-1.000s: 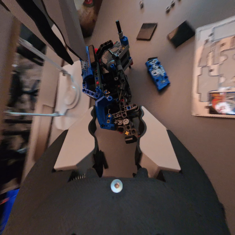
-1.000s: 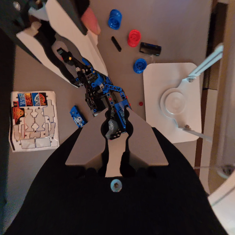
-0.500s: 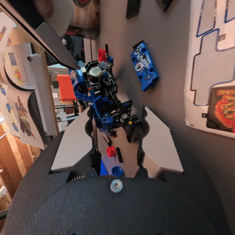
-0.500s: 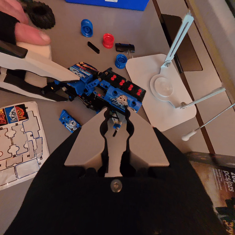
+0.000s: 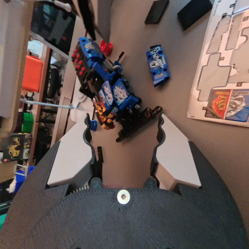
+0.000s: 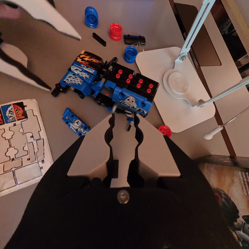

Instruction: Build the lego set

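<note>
The blue and black truck model (image 6: 107, 86) lies upright on the grey table, with flame stickers on the hood and red pins on the black bed. My right gripper (image 6: 124, 116) has its jaws a narrow gap apart, tips at the model's skull side panel. A small axle (image 6: 130, 123) pokes between them, unclamped. In the left wrist view the model (image 5: 107, 94) lies just ahead of my left gripper (image 5: 124, 118), which is wide open and empty. The model's black front beams (image 5: 140, 124) reach between its tips. The left gripper's fingers (image 6: 51, 18) show at upper left in the right wrist view.
A loose blue panel (image 6: 75, 122) and a sticker sheet (image 6: 20, 141) lie left of the model. Blue rims (image 6: 91, 17) (image 6: 130, 54), red rims (image 6: 115, 31) (image 6: 164, 130) and a black beam (image 6: 99, 39) lie around it. A white stand base (image 6: 175, 87) sits on the right. Left tips to right tips: about 12 cm.
The model was held up between both grippers and turned. It now rests upright on the table. My left gripper has let go, opened wide and drawn back.
</note>
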### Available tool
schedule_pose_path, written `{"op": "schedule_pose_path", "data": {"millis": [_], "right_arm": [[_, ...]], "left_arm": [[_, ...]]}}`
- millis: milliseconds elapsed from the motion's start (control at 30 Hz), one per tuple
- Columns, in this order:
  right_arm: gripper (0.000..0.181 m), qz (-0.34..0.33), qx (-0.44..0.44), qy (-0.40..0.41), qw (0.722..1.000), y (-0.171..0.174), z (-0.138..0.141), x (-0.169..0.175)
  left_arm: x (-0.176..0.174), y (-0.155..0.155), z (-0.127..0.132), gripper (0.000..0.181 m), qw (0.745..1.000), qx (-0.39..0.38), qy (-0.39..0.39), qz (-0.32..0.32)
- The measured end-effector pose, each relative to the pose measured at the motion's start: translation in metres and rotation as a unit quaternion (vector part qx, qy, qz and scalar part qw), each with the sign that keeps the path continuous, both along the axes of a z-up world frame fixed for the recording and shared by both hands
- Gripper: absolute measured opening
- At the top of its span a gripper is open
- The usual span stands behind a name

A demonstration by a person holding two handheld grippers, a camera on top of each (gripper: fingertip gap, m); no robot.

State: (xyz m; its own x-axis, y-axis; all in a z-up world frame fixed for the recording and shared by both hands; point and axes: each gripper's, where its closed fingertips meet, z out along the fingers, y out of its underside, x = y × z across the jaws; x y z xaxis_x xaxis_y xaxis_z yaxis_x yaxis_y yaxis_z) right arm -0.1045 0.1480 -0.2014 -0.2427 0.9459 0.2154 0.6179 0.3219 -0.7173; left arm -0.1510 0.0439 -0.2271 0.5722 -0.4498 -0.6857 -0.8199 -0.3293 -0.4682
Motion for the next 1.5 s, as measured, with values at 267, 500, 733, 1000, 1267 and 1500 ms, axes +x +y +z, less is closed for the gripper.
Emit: {"op": "schedule_pose_path", "data": {"millis": [267, 500, 733, 1000, 1267, 1500], "right_arm": [[0.031, 0.094, -0.004, -0.048, 0.994, -0.035, -0.021, 0.033], [0.029, 0.111, -0.015, -0.028, 0.993, -0.048, -0.03, 0.022], [0.032, 0.119, -0.017, -0.027, 0.992, -0.052, -0.032, 0.021], [0.036, 0.15, -0.059, -0.037, 0.986, -0.068, -0.039, 0.023], [0.037, 0.169, -0.048, -0.087, 0.981, -0.077, -0.062, 0.027], [0.027, 0.168, -0.066, -0.101, 0.978, -0.076, -0.067, 0.03]], "left_arm": [[0.01, 0.02, 0.02, 0.084, 0.999, 0.032, -0.031, 0.015], [-0.004, 0.035, 0.001, 0.054, 0.999, 0.041, 0.013, 0.03], [-0.016, 0.034, 0.016, 0.043, 0.993, 0.024, -0.113, 0.014], [-0.025, 0.025, 0.036, 0.034, 0.955, -0.045, -0.291, -0.033], [-0.026, 0.021, 0.032, 0.017, 0.931, -0.099, -0.347, -0.057], [-0.03, 0.022, 0.028, 0.019, 0.925, -0.115, -0.359, -0.058]]}}
